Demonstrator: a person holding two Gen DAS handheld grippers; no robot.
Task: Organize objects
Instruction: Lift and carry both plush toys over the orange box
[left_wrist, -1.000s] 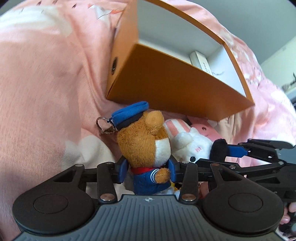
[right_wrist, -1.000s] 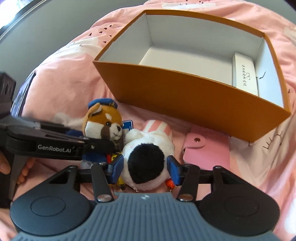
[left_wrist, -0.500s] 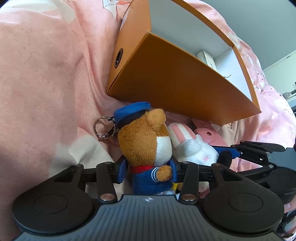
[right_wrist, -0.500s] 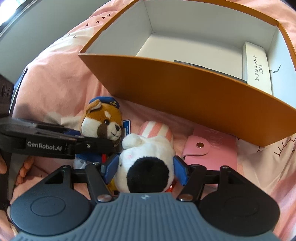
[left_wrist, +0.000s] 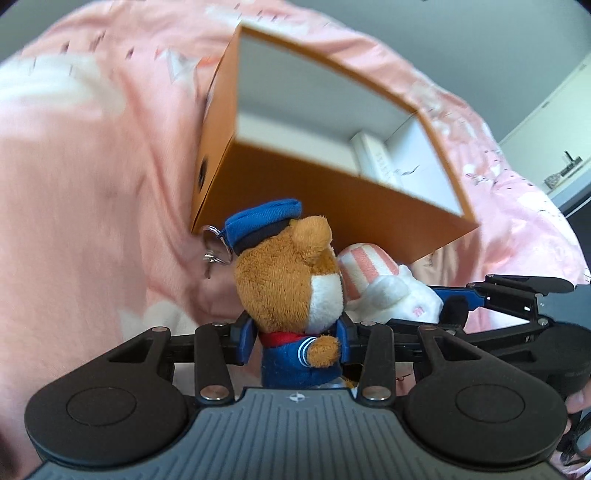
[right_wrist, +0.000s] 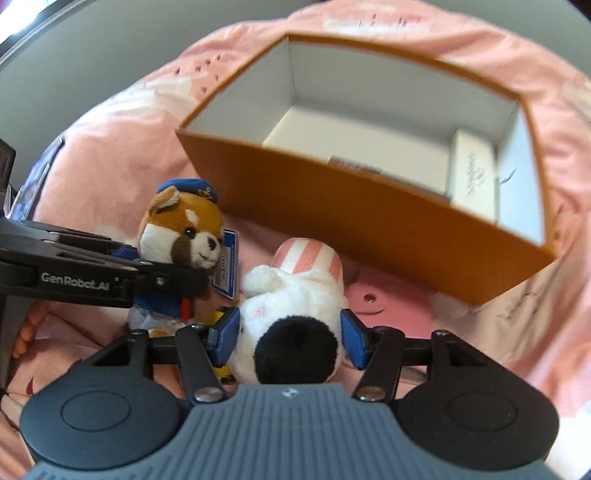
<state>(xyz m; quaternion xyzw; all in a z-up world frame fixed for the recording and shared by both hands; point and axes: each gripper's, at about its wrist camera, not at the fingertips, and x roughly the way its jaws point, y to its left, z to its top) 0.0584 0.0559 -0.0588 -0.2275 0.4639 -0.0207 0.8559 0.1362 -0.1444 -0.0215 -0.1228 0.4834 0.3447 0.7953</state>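
bedroom, pink patterned bedding (left_wrist: 92, 206)

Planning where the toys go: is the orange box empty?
Not empty. The orange box is open-topped, with a white carton at one end and something dark beside it.

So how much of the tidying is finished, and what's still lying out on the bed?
Done: a white carton and something dark already lie in the orange box. In hand: the left gripper clamps the sailor bear, and the right gripper clamps the white plush; both jaws just tightened. Left: both toys are still outside the box, and the pink wallet lies on the blanket.
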